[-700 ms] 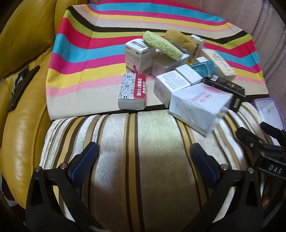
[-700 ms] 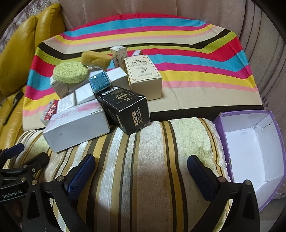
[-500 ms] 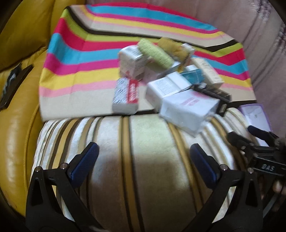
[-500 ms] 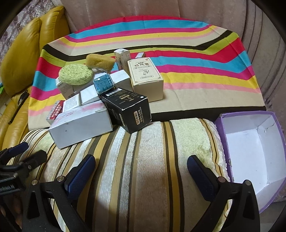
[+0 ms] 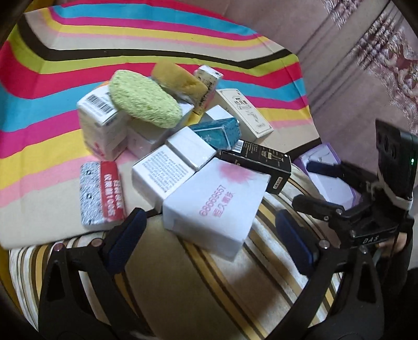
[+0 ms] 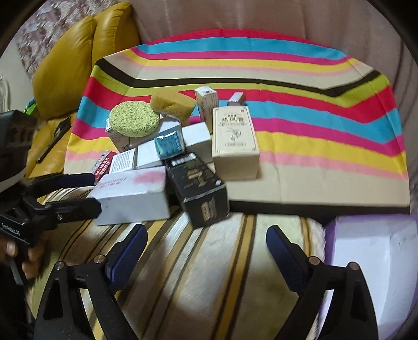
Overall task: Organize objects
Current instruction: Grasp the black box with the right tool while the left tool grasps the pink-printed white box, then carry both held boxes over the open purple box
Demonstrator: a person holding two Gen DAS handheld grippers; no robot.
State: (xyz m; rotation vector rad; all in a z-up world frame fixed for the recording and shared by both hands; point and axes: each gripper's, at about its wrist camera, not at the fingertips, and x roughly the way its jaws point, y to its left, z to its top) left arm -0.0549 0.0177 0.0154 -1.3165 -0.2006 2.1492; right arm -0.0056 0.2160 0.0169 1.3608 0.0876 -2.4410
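Observation:
A pile of boxes lies on a striped cloth. A large white box (image 5: pixel 214 201) with pink print is nearest, seen too in the right wrist view (image 6: pixel 133 193). A black box (image 5: pixel 257 160) (image 6: pixel 198 191), a teal box (image 5: pixel 216 132), a beige box (image 6: pixel 233 136), a red-white pack (image 5: pixel 100 192), a green round sponge (image 5: pixel 143 100) (image 6: pixel 134 119) and a yellow sponge (image 5: pixel 177 78) lie around it. My left gripper (image 5: pixel 209 235) is open, its jaws on either side of the white box's near corner. My right gripper (image 6: pixel 206 245) is open and empty, just short of the black box.
A purple-rimmed open box (image 6: pixel 371 251) stands at the right, also in the left wrist view (image 5: pixel 326 172). A striped cushion (image 6: pixel 209 261) lies under both grippers. Yellow leather cushions (image 6: pixel 70 60) are at the left, a pinkish sofa back (image 6: pixel 235 18) behind.
Both grippers have moved forward toward the pile. The left one has swung right and closed in on the large white box. Both stay open.

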